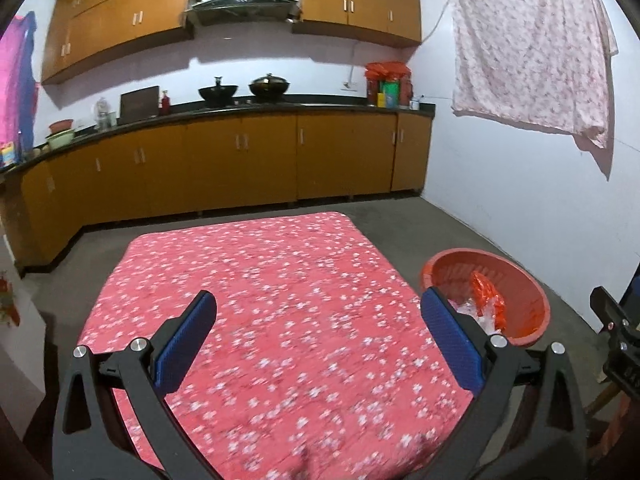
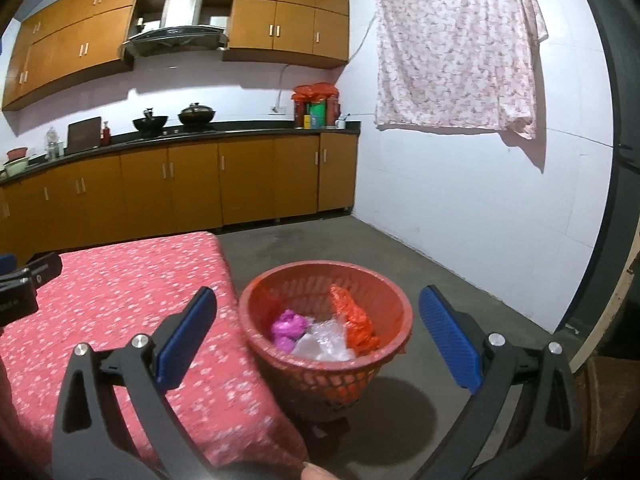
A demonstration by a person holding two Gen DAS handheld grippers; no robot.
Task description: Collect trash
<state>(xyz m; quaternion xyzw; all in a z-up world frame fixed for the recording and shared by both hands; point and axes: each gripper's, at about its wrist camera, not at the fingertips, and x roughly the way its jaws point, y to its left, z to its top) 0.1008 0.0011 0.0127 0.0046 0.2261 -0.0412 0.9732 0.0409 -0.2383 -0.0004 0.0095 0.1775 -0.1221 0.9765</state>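
Observation:
A red plastic basket (image 2: pixel 384 280) stands on the floor beside the table's right edge. In it lie an orange bag (image 2: pixel 356 320), a pink crumpled bag (image 2: pixel 290 326) and clear plastic wrap (image 2: pixel 328 342). My right gripper (image 2: pixel 320 312) hangs above and before the basket, open, with nothing between its blue pads. My left gripper (image 1: pixel 320 312) is open over the table's red flowered cloth (image 1: pixel 260 300), also with nothing in it. The left wrist view shows the basket (image 1: pixel 524 280) at the right with the orange bag (image 1: pixel 486 300) inside. Part of the left gripper's body shows at the right view's left edge.
Orange kitchen cabinets (image 1: pixel 240 152) with a black counter run along the far wall, with woks (image 1: pixel 218 94) and jars on it. A flowered cloth (image 1: pixel 532 44) hangs on the white right wall. Grey floor (image 2: pixel 360 240) lies beyond the basket.

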